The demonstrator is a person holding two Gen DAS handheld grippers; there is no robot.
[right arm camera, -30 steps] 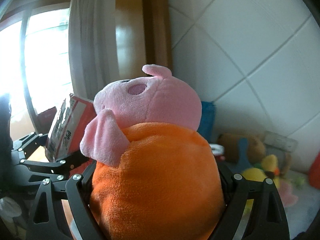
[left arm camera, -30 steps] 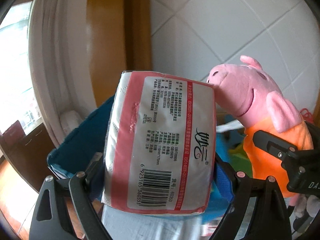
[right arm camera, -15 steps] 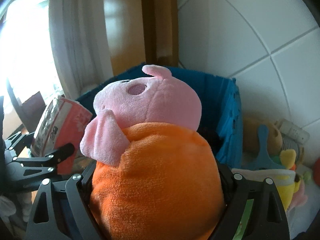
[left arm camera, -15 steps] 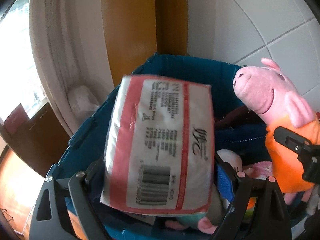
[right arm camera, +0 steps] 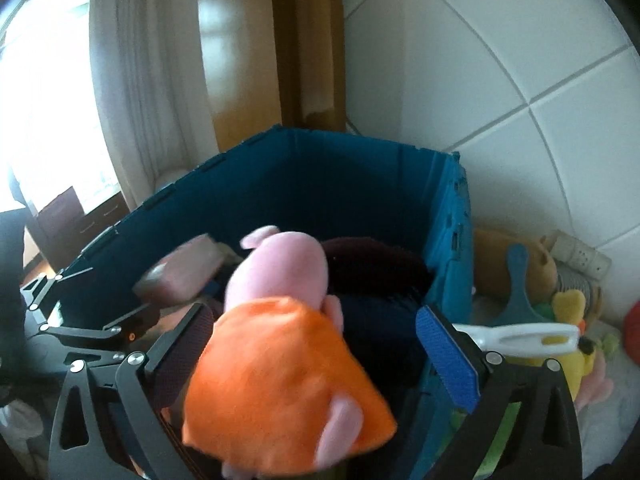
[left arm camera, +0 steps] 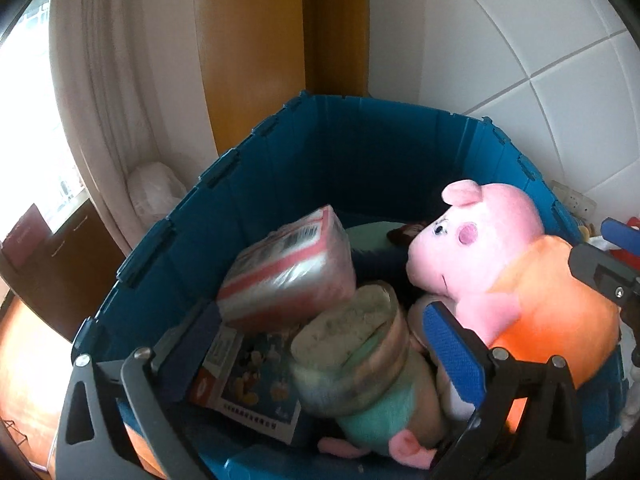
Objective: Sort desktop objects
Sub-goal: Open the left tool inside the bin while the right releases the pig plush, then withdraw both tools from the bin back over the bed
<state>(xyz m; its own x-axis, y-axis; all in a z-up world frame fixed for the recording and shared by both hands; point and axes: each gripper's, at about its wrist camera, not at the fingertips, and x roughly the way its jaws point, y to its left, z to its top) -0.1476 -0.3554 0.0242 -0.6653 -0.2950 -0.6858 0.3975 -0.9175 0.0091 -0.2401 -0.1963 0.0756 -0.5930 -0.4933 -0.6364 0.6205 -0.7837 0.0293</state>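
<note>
Two grippers hang over the blue bin [left arm camera: 280, 184], both jaws opening. Left gripper [left arm camera: 320, 344]: nothing pressed between its pads; tissue pack [left arm camera: 288, 276] lies free inside the bin, blurred, tilted against a jar [left arm camera: 352, 356]. Right gripper [right arm camera: 320, 344]: pads stand clear of the pig plush [right arm camera: 280, 340], which sits between them over the bin, blurred, head toward the far wall. Inside the bin, under the pack: a cartoon box [left arm camera: 248, 388], a green plush [left arm camera: 384, 420], dark cloth [right arm camera: 372, 268]. Right of the bin: yellow toy [right arm camera: 568, 312], blue paddle [right arm camera: 516, 280], brown plush [right arm camera: 496, 264]. Behind the bin: curtain [left arm camera: 108, 100], wooden post [left arm camera: 280, 40], tiled wall [left arm camera: 520, 60].
</note>
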